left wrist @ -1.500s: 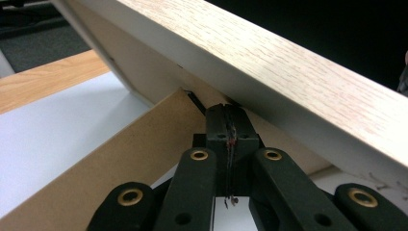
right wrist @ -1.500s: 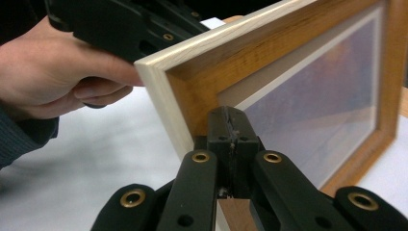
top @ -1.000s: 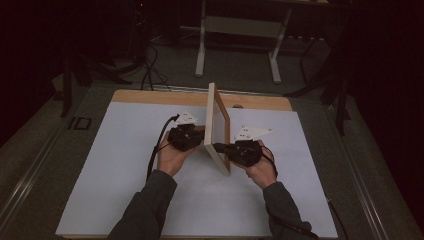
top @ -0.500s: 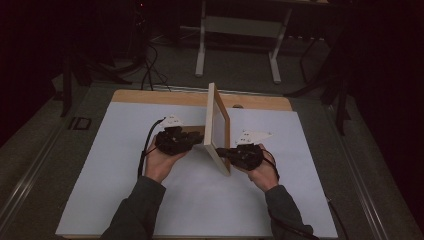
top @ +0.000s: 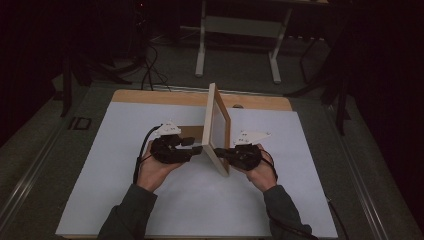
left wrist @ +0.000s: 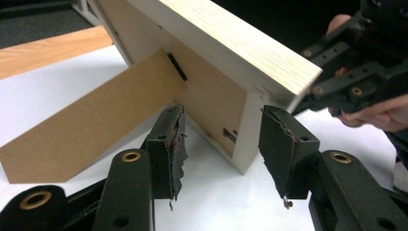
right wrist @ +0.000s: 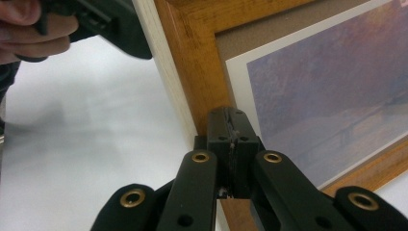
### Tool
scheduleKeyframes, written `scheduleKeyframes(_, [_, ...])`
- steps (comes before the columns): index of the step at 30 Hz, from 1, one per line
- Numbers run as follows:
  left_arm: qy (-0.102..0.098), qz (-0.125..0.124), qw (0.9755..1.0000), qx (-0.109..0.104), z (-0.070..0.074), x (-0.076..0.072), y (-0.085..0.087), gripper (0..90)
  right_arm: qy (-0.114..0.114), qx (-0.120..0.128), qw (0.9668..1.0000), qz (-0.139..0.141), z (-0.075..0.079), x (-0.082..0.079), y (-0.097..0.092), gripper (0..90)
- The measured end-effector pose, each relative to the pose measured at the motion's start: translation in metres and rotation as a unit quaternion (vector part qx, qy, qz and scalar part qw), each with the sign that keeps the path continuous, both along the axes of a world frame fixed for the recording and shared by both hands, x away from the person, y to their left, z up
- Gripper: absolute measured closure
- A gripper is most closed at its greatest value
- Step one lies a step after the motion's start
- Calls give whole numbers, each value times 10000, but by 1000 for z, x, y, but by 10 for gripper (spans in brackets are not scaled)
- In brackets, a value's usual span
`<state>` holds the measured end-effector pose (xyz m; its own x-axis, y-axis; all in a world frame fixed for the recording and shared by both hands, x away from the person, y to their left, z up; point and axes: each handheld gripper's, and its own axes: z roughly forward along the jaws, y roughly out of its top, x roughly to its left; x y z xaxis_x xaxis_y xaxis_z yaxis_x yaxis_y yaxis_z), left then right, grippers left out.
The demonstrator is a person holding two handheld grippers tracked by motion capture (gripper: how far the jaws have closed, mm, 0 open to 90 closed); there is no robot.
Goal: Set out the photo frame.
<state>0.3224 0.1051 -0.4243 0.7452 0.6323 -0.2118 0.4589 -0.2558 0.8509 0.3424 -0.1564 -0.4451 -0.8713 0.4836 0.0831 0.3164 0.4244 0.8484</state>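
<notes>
While the left gripper (left wrist: 219,149) had just been spreading its jaws, they stood apart on either side of the near lower corner of the picture frame (left wrist: 226,62), with neither pad pressing on the wood. In the left gripper view, the frame's pale back and thick light-wood edge rose just beyond the fingertips (left wrist: 281,144), and a brown cardboard easel stand (left wrist: 86,125) folded out from the back and slanted down to the white table cover (left wrist: 57,82). From above, the left gripper (top: 192,148) sat just beside the frame's back face, held in the person's left hand (top: 155,167).

On the other side, the right gripper (right wrist: 232,130) had its jaws pressed together, their tips set against the amber wooden front moulding of the frame (right wrist: 187,62) near its lower corner; nothing could be seen caught between them. Beyond the tips lay the cream mat and a muted purple print (right wrist: 332,96) behind the glass. In the high view the right gripper (top: 223,152) touched the frame's front near its base, gripped by the right hand (top: 260,170).

The picture frame (top: 218,127) stood upright on edge near the middle of the table cover (top: 125,130), between the two grippers, its stand reaching out toward the left. Behind the cover ran a strip of bare wooden tabletop (top: 165,96), and farther off on the dark floor stood the legs of a white desk (top: 237,30).
</notes>
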Motion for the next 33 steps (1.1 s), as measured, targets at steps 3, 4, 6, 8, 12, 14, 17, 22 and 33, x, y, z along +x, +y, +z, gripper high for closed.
scheduleKeyframes(3, [-8,26,10000,36,0,-2,-1,515,-5,17,10000,-24,0,0,0,896])
scheduleKeyframes(4, [60,-29,10000,3,0,-4,0,515,-6,25,10000,-35,0,0,0,896])
scheduleKeyframes(6, [93,-74,9999,-16,0,-5,-1,489,-5,23,10000,-33,0,0,0,896])
scheduleKeyframes(8, [82,-121,9999,-30,0,-7,-2,479,-1,25,10000,-34,0,0,0,896])
scheduleKeyframes(12, [-15,-148,9999,-10,2,-9,-9,475,-5,34,10000,-40,-1,0,0,896])
scheduleKeyframes(14, [-84,-132,9999,43,3,-10,-14,479,-3,37,10000,-45,-1,0,0,896])
scheduleKeyframes(17, [-115,-102,9999,61,3,-10,-21,453,-6,42,10000,-45,-1,0,0,896])
scheduleKeyframes(22, [-110,32,9999,24,2,-8,-29,412,26,11,10000,-37,-4,-1,-1,896])
scheduleKeyframes(33, [17,527,9985,-109,5,-2,-34,456,38,-28,10000,52,-6,-4,2,896])
